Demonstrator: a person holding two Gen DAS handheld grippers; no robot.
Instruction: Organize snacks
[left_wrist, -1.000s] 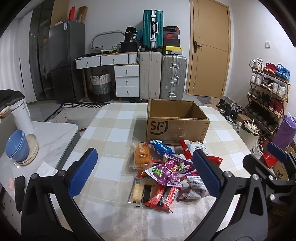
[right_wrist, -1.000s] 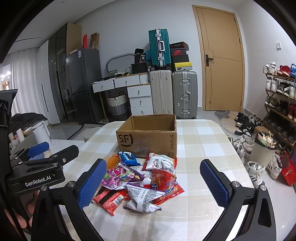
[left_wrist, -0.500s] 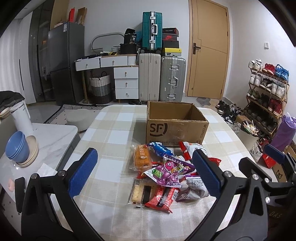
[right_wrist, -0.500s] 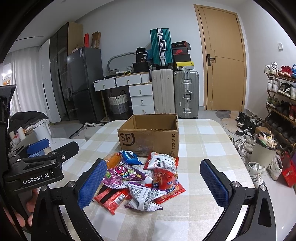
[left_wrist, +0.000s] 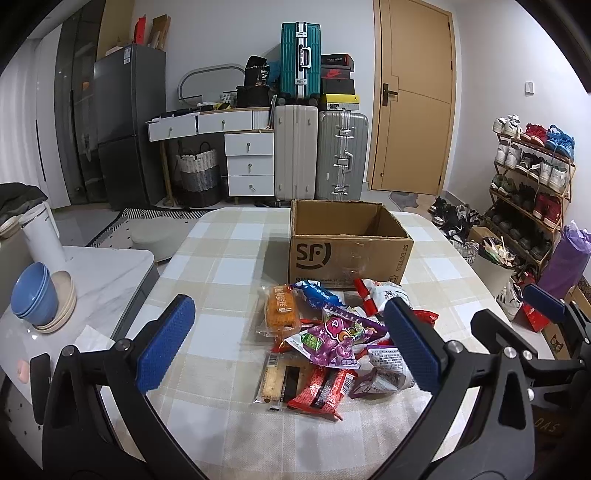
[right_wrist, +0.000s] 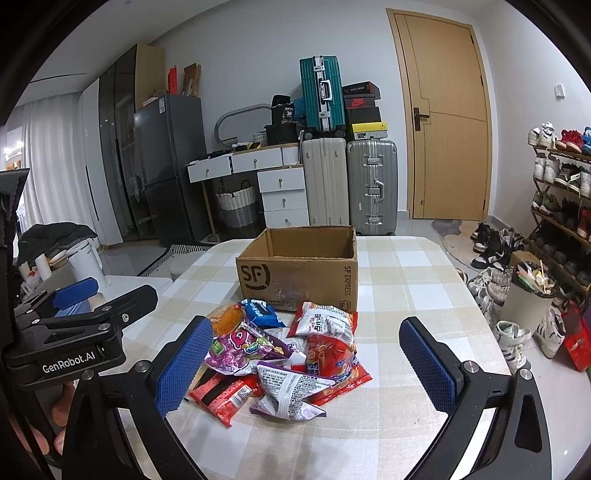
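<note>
checked cloth covers the table (right_wrist: 399, 280) i'm working over, suitcases and a door far behind. nearest me, my right gripper (right_wrist: 306, 363) hangs with its blue pads spread wide and nothing between them; my left gripper (left_wrist: 288, 345) is just as wide and also empty. directly ahead of both, low on the cloth, lies the snack pile (right_wrist: 280, 350). from the right view the grey-and-purple packet (right_wrist: 291, 389) sits closest, almost centred between the pads, its long axis running left to right. from the left view the pile sits right of centre, so i judge the right hand better placed. beyond the pile, touching its far edge, stands the open cardboard box (right_wrist: 299, 275), which looks empty.
</note>
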